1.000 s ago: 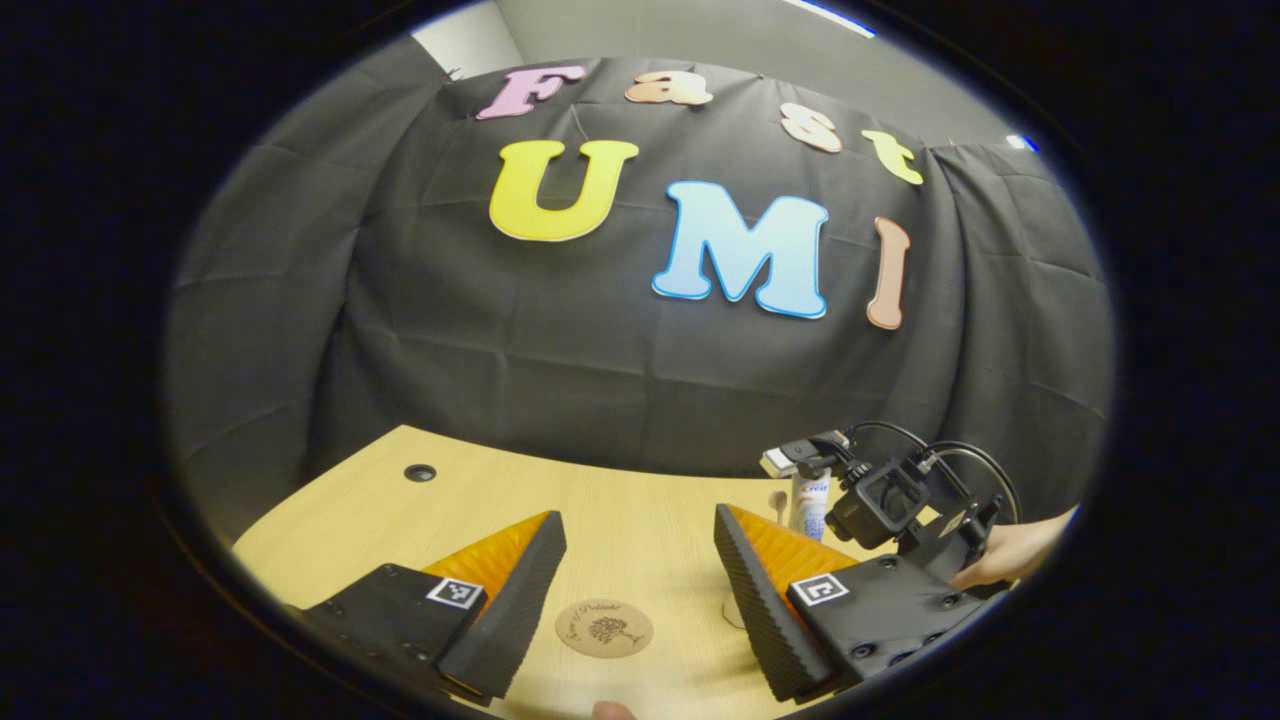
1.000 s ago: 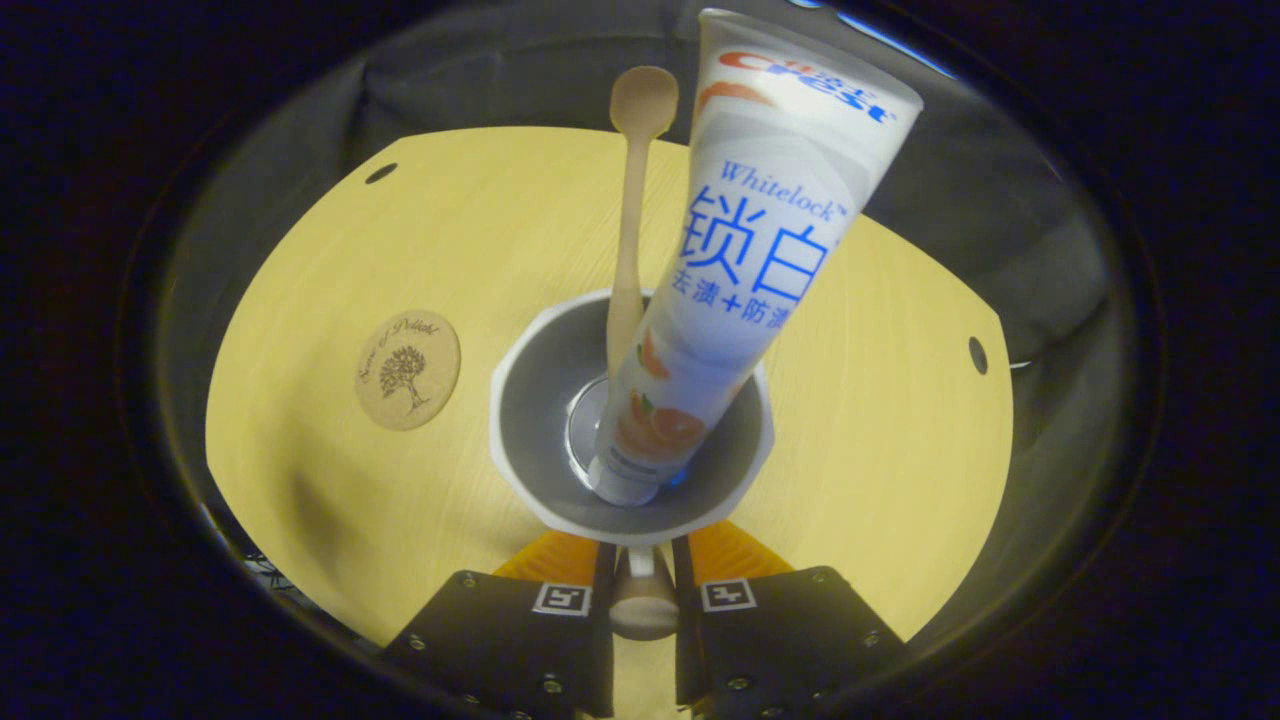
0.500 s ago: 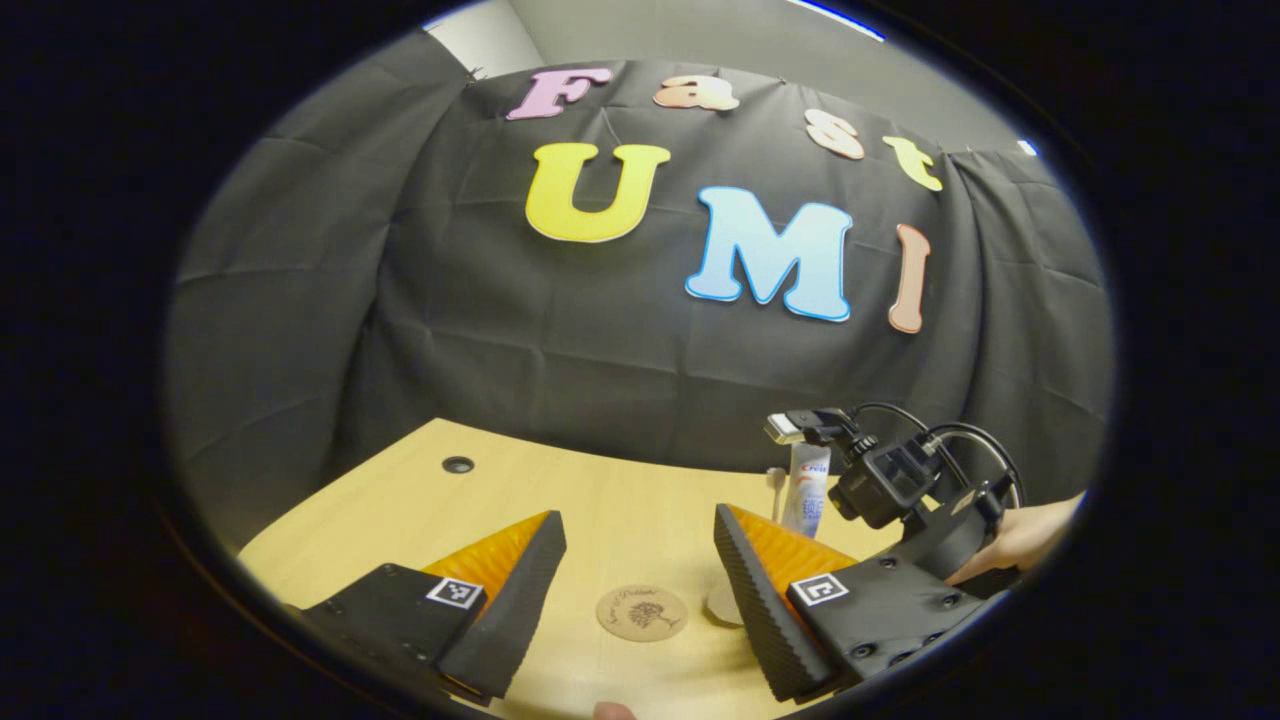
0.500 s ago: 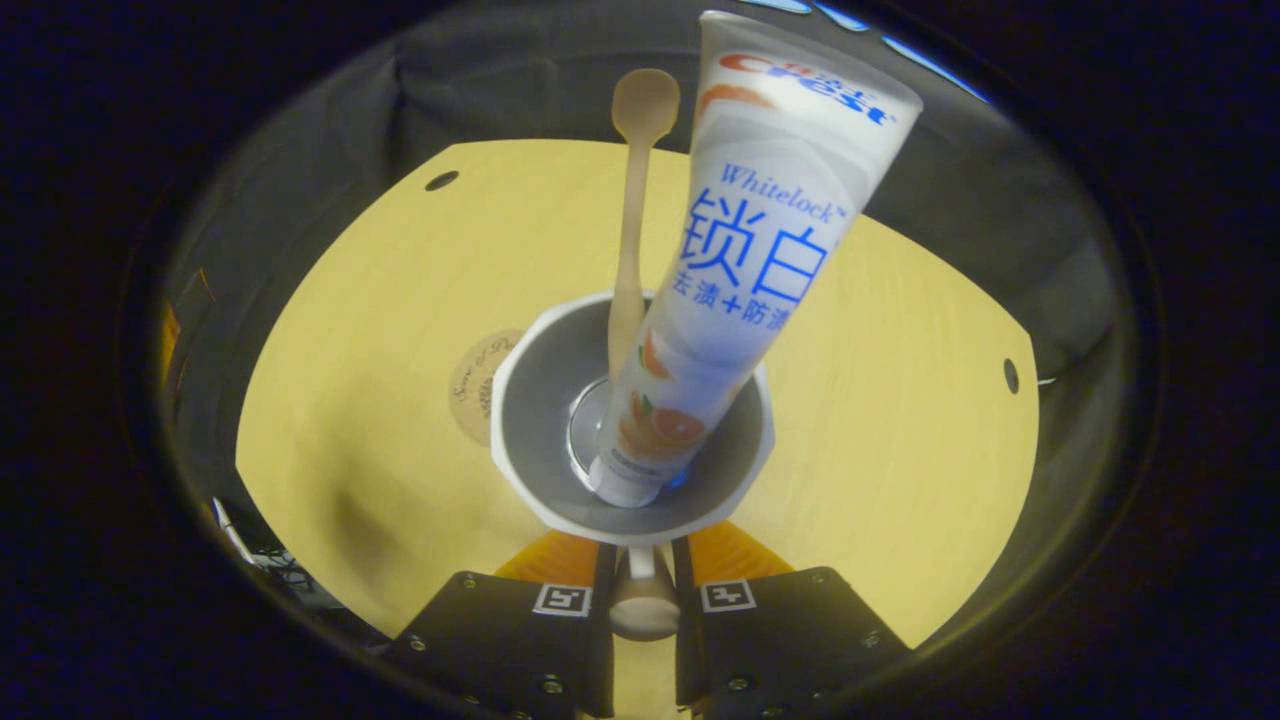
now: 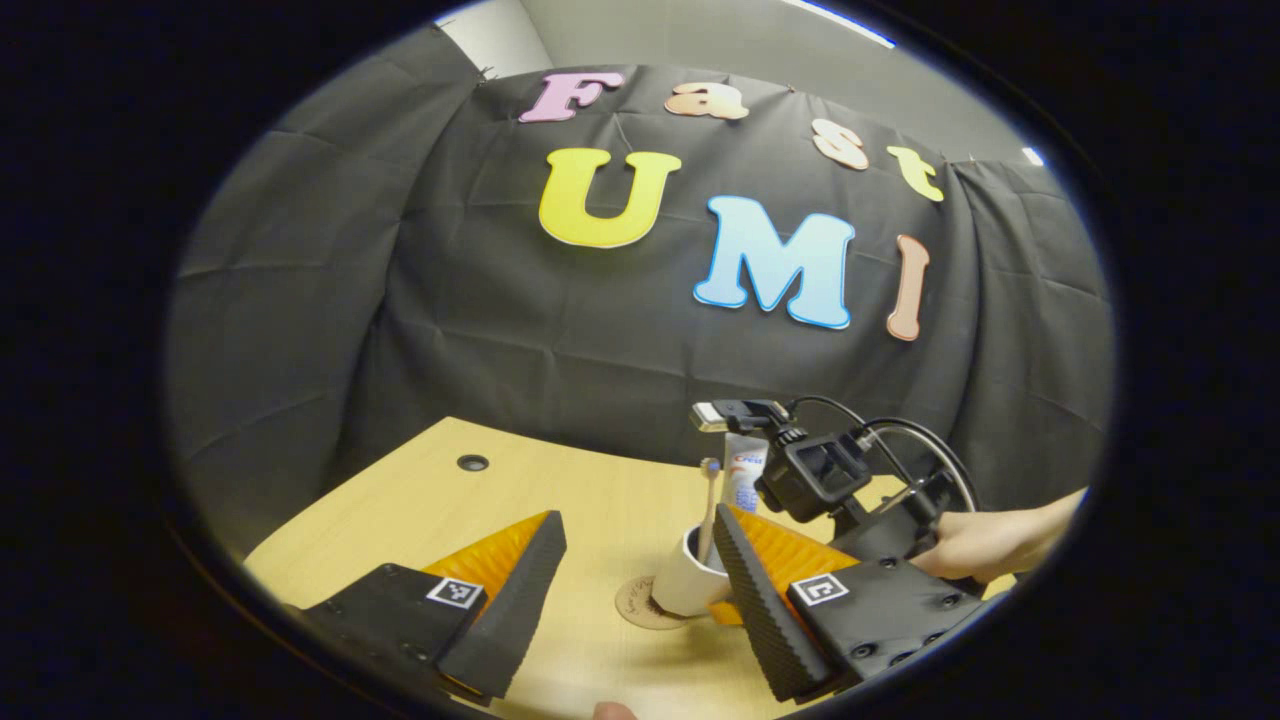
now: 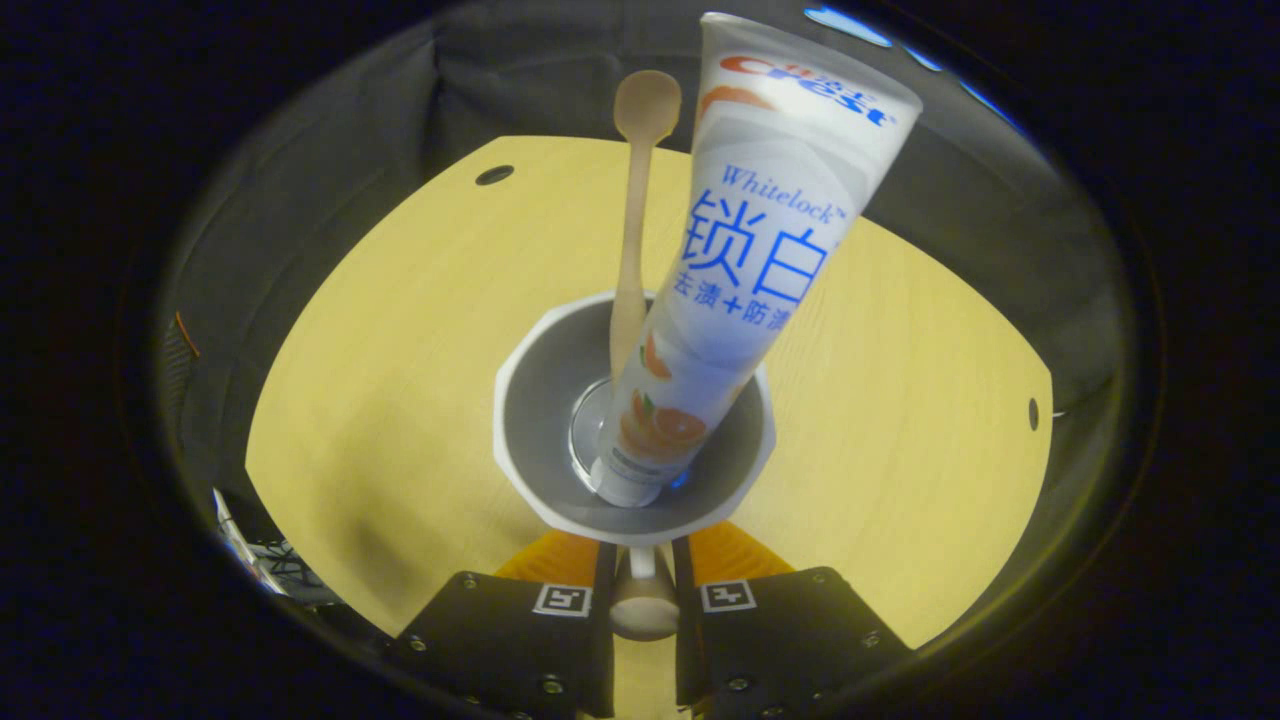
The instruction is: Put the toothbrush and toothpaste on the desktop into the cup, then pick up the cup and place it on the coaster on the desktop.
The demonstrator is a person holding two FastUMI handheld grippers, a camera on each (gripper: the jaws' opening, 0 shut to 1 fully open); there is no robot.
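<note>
A white cup (image 6: 520, 440) holds a wooden toothbrush (image 6: 633, 230) and a white toothpaste tube (image 6: 765, 260), both leaning against its rim. My right gripper (image 6: 640, 560) is shut on the cup's handle, seen from above. In the left gripper view the cup (image 5: 683, 583) stands over the round cork coaster (image 5: 633, 605), with the toothbrush (image 5: 708, 505) and tube (image 5: 745, 472) sticking up from it. Whether its base touches the coaster I cannot tell. My left gripper (image 5: 638, 522) is open and holds nothing, just in front of the cup. The cup hides the coaster in the right gripper view.
The wooden desk (image 5: 560, 490) has a cable hole (image 5: 472, 462) at its far left. A hand (image 5: 985, 540) holds the right gripper's body, whose camera (image 5: 815, 478) rises behind the cup. The desk's edges (image 6: 300, 420) curve close round the cup.
The right gripper has carried the cup leftwards over the coaster, which is now hidden under it in the right gripper view. The left gripper stayed open and nearly still.
</note>
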